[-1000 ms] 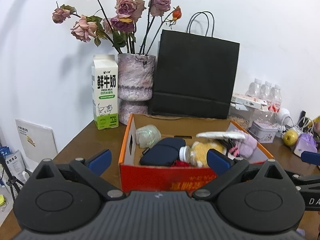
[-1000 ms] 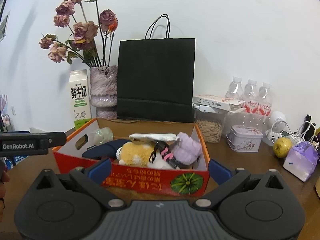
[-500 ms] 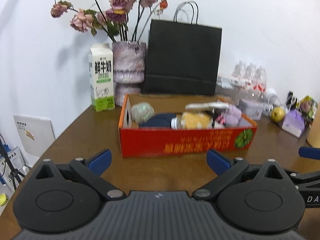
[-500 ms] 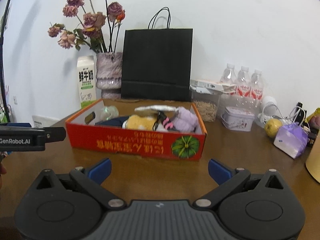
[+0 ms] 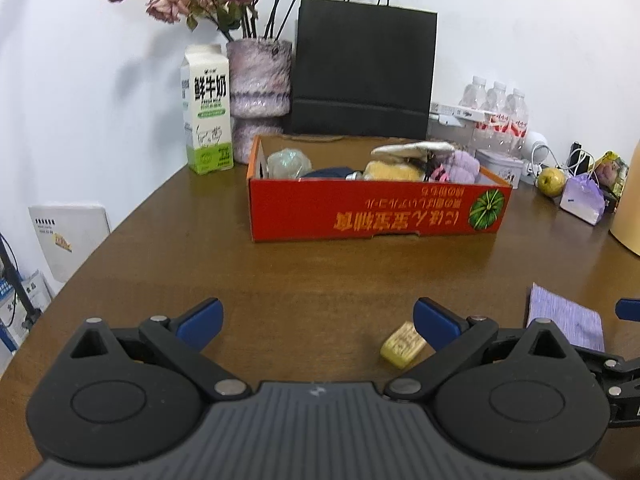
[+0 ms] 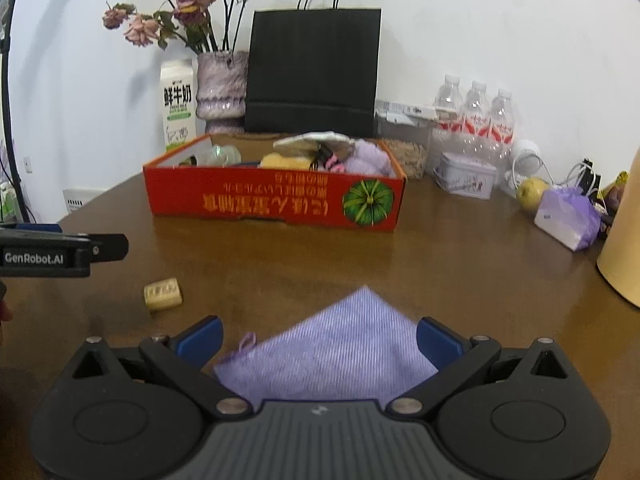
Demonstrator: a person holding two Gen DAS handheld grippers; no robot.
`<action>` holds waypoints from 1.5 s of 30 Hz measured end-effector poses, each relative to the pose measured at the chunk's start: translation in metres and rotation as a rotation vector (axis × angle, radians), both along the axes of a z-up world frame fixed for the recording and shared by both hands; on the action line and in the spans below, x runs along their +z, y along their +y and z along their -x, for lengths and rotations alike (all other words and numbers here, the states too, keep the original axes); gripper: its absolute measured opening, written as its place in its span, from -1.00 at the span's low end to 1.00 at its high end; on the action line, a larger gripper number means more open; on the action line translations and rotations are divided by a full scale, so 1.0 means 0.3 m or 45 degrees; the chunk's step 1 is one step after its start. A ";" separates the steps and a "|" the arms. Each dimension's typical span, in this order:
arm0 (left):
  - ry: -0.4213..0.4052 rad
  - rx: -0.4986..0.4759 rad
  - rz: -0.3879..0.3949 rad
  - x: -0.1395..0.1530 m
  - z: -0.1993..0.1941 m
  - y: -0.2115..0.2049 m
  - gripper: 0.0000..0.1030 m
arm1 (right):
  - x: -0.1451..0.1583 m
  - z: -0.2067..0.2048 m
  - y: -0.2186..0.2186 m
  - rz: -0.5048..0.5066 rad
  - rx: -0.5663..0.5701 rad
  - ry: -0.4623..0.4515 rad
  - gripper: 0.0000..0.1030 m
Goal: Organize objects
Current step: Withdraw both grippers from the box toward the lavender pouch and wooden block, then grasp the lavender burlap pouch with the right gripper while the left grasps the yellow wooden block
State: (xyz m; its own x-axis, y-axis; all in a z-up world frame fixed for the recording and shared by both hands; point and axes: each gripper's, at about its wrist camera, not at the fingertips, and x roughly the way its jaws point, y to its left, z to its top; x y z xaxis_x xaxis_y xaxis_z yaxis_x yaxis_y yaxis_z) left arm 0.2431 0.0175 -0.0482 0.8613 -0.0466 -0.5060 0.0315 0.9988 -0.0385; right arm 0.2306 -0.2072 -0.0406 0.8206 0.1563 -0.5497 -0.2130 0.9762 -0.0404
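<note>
A red cardboard box (image 5: 376, 210) (image 6: 276, 200) sits mid-table, holding a yellow plush, a purple fuzzy item, a dark pouch and a clear wrapped ball. On the near table lie a small yellow block (image 5: 402, 345) (image 6: 163, 294) and a flat purple cloth (image 5: 564, 322) (image 6: 336, 354). My left gripper (image 5: 316, 320) is open and holds nothing; the yellow block lies just inside its right finger. My right gripper (image 6: 318, 340) is open above the purple cloth, which lies flat between its blue fingertips (image 6: 200, 338).
Along the back wall stand a milk carton (image 5: 206, 132), a vase of dried roses (image 5: 260, 92), a black paper bag (image 5: 362, 72), water bottles (image 6: 474, 120), a tin (image 6: 464, 176), an apple (image 6: 530, 194) and a purple pouch (image 6: 568, 218). A tan container (image 6: 624, 240) is at far right.
Both grippers have pulled back from the red box and tilted down. The near table with the yellow block and purple cloth has come into view.
</note>
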 end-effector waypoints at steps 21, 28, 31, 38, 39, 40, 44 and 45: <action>0.038 -0.019 0.037 -0.031 0.022 0.020 1.00 | -0.098 -0.119 -0.005 -0.064 -0.134 0.173 1.00; 0.046 0.000 0.038 -0.036 0.022 0.024 1.00 | -0.096 -0.152 -0.026 -0.056 0.015 0.163 1.00; 0.052 0.012 0.039 -0.040 0.019 0.028 1.00 | -0.096 -0.164 -0.036 -0.052 0.070 0.163 1.00; 0.062 0.024 0.030 -0.050 0.012 0.024 1.00 | -0.094 -0.168 -0.051 -0.060 0.129 0.147 0.83; 0.058 0.029 0.027 -0.050 0.012 0.023 1.00 | -0.092 -0.163 -0.050 -0.061 0.144 0.138 0.75; 0.058 0.031 0.026 -0.051 0.010 0.022 1.00 | -0.091 -0.162 -0.050 -0.064 0.153 0.135 0.70; 0.071 0.028 0.016 -0.059 0.003 0.013 1.00 | -0.083 -0.157 -0.051 -0.080 0.152 0.106 0.01; 0.076 0.027 0.010 -0.061 0.000 0.008 1.00 | -0.081 -0.157 -0.054 -0.087 0.149 0.101 -0.25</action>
